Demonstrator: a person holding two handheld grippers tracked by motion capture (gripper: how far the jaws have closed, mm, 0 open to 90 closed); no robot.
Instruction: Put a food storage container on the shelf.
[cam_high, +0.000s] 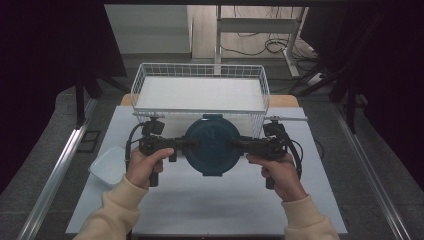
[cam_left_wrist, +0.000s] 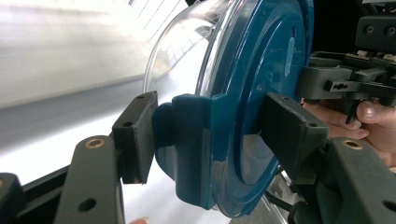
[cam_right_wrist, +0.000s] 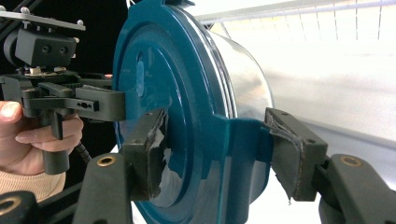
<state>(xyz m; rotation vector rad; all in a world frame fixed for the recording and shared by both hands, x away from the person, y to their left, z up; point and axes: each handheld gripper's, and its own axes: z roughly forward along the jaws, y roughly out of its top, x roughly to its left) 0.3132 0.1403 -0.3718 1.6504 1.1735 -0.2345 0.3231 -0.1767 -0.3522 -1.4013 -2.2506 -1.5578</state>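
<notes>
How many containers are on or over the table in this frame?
3: a lidded round container held between both grippers at the centre, a wire basket behind it, and a white tub at the table's left edge. None looks hidden.

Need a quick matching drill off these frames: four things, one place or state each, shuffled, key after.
Things:
1. lidded container
2. wire basket
3. white tub
4. left gripper

Places or states:
A. on the table near its left edge
B. at the table's far side, behind the grippers
C. clamped on a lid tab
D. held between both grippers

Pairs: 1-D, 2-B, 3-A, 4-C
</notes>
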